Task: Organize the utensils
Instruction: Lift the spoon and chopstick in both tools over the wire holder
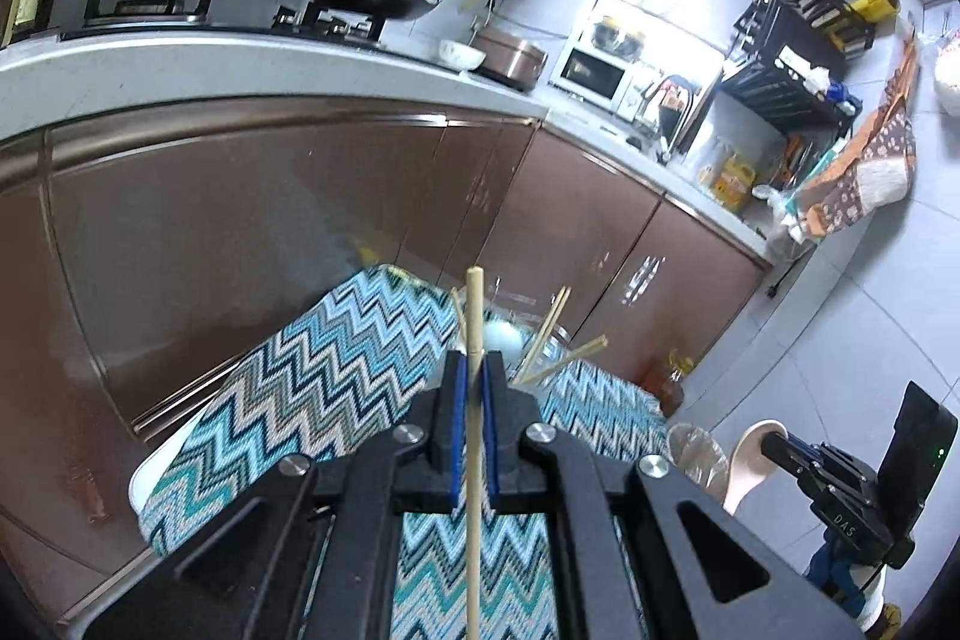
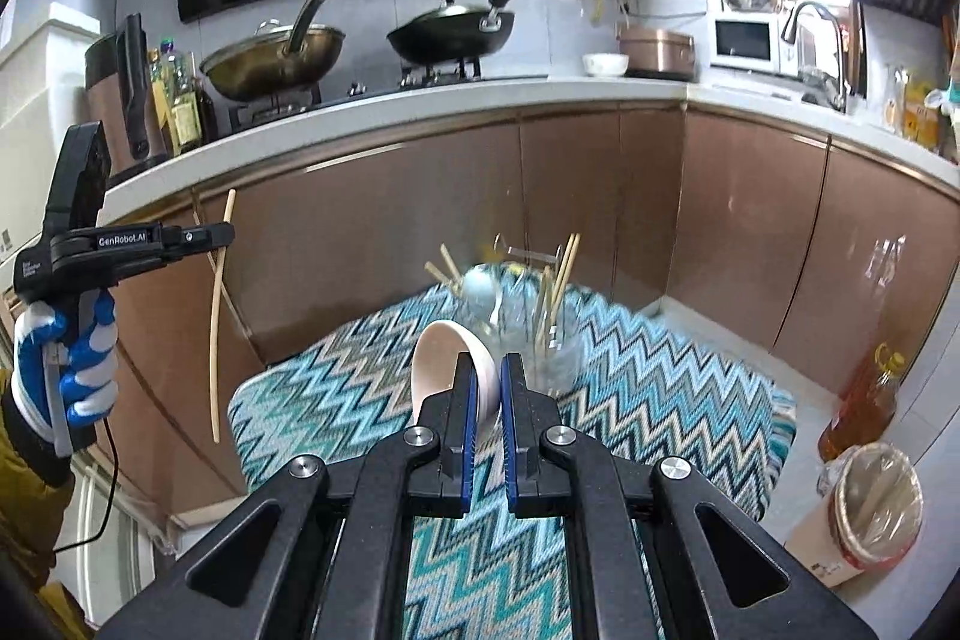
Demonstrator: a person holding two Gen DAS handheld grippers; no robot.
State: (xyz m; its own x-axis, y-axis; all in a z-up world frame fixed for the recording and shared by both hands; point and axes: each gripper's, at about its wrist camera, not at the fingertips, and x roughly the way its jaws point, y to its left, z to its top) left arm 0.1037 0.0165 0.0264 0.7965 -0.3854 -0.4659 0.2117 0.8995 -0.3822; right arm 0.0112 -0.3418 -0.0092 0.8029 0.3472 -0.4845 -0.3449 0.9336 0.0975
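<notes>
Above the zigzag cloth [image 1: 336,370], the left gripper [image 1: 474,361] is closed on a single chopstick [image 1: 474,316], which stands nearly upright between the blue pads, its top end above them and its long lower part running down past the jaws. In the right wrist view the same chopstick hangs slanted in front of the brown cabinets [image 2: 570,196], pinched at the gripper's tip, with a hand [image 2: 66,358] in a blue-and-white glove on the handle. The right gripper [image 2: 487,370] is clamped on a pale spoon [image 2: 450,358], the bowl of it sticking up and to the left of the jaws. Just beyond both grippers, on the cloth, stands a clear glass jar [image 2: 540,334] holding several more chopsticks and what looks like another spoon; it is blurred. On the floor to the right sit an oil bottle [image 2: 864,400] and a lined bin [image 2: 870,502]. Two woks rest on the stove [image 2: 384,85] on the counter behind.
</notes>
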